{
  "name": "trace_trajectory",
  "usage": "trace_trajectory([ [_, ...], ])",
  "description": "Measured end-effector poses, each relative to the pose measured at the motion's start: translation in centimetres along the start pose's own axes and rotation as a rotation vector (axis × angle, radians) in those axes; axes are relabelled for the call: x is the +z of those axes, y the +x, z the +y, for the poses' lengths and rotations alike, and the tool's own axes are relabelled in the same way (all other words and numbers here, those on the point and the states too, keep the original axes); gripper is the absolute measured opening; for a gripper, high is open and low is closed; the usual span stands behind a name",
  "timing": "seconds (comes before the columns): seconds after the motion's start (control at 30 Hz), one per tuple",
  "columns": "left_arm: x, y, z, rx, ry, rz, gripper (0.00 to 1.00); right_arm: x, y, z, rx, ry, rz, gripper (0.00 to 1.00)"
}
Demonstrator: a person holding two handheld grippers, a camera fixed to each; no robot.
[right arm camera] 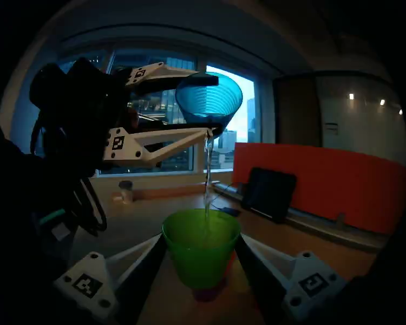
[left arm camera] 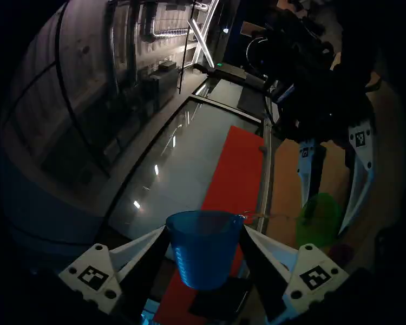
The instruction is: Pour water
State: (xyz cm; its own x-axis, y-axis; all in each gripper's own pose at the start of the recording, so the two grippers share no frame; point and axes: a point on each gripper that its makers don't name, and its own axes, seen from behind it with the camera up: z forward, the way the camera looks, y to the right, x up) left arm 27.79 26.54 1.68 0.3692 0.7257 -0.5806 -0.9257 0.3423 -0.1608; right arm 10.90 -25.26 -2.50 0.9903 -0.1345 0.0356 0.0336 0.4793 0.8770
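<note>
Water (right arm camera: 207, 162) streams from the blue cup (right arm camera: 209, 100) clamped by left gripper (left arm camera: 204, 233) into the green cup (right arm camera: 201, 257) clamped by right gripper (right arm camera: 201, 238).

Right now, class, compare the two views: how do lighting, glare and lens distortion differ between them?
Left gripper view: dim and underexposed, small glare spots on the glass, frames bowed by the fisheye, blue cup still sharp. Right gripper view: backlit by the window, so the blue cup glows, the water stream glints, the green cup is clear, wall lights show as small bright spots, edges curve.
</note>
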Motion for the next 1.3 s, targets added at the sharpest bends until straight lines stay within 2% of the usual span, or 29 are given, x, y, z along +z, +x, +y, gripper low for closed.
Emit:
trace_trajectory([
  [1.3,0.3,2.3,-1.4,0.218,0.022,0.042,0.86,-0.6,0.4,0.2,-0.013,-0.006,0.010,0.89],
])
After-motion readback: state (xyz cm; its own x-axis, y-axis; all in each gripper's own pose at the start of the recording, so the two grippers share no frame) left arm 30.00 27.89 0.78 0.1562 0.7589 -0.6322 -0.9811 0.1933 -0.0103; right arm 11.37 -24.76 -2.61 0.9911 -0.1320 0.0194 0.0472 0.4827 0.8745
